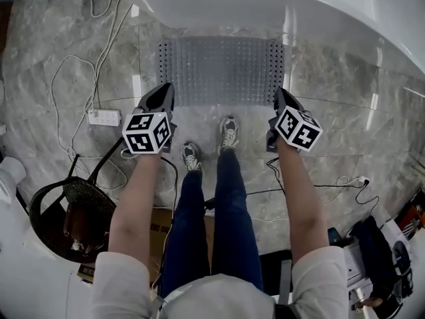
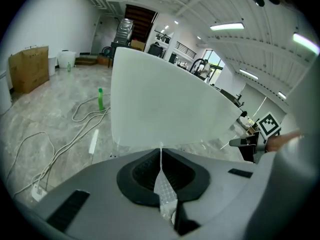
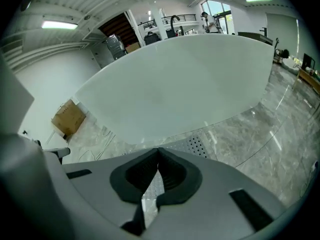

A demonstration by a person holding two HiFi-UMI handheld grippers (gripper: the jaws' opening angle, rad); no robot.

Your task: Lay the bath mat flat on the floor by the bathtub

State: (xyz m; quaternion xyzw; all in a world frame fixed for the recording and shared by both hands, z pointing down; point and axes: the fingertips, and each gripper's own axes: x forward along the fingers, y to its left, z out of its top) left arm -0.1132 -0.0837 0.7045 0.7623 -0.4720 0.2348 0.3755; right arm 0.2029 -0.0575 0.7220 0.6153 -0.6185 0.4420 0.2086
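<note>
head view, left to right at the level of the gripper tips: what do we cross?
power strip → left gripper → bath mat → right gripper

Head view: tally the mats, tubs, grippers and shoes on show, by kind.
Grey perforated bath mat: 1
White glossy bathtub: 1
Dark two-jaw grippers, left gripper and right gripper: 2
Grey laced sneakers: 2
Total: 6
</note>
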